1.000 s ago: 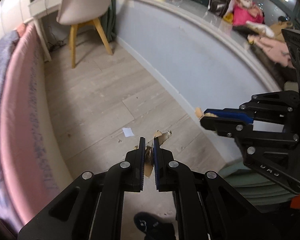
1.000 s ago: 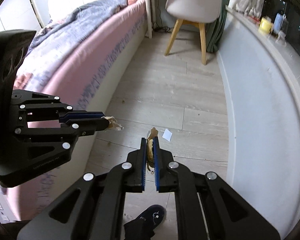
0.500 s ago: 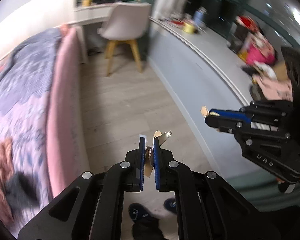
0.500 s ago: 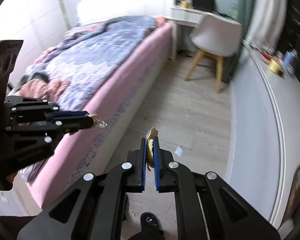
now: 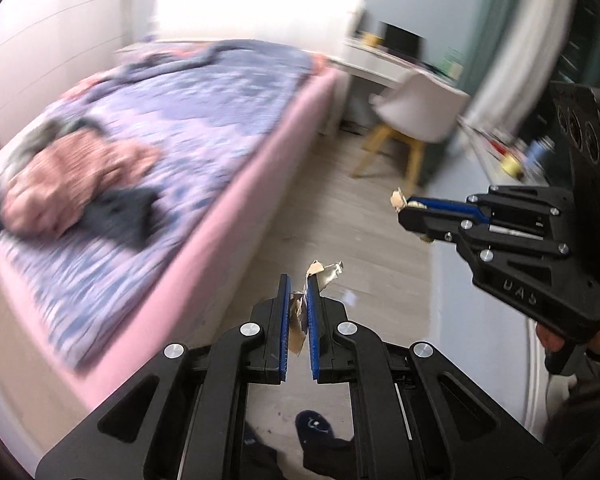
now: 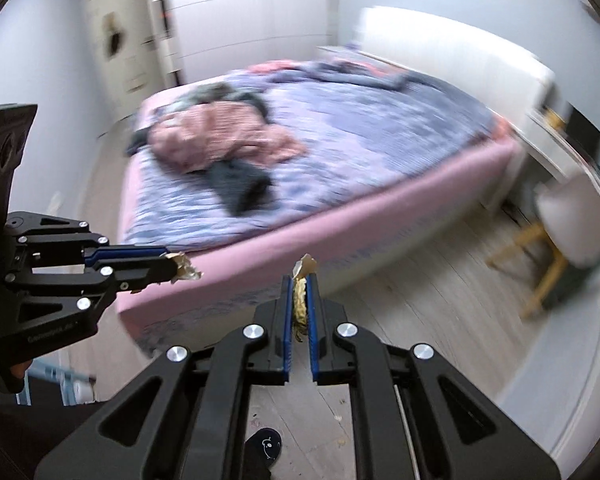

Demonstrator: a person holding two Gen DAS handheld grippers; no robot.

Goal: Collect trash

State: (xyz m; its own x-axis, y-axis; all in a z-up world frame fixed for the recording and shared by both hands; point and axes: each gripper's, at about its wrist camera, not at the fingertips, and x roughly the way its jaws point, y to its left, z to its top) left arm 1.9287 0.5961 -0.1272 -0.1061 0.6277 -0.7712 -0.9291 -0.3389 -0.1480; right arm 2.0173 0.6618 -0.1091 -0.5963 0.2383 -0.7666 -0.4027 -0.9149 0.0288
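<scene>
Pinching crumpled scraps, left gripper [image 5: 299, 289] and right gripper [image 6: 300, 285] hide them; bed [image 5: 204, 128] blurs.

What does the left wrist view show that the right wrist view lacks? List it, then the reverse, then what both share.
Only the left wrist view: the window ledge clutter and the white desk.

Only the right wrist view: the white wardrobe doors and a door at far left.

Both: the bed, the chair, the wood floor, the left gripper shut on a crumpled wrapper, and the right gripper shut on a yellowish scrap.
</scene>
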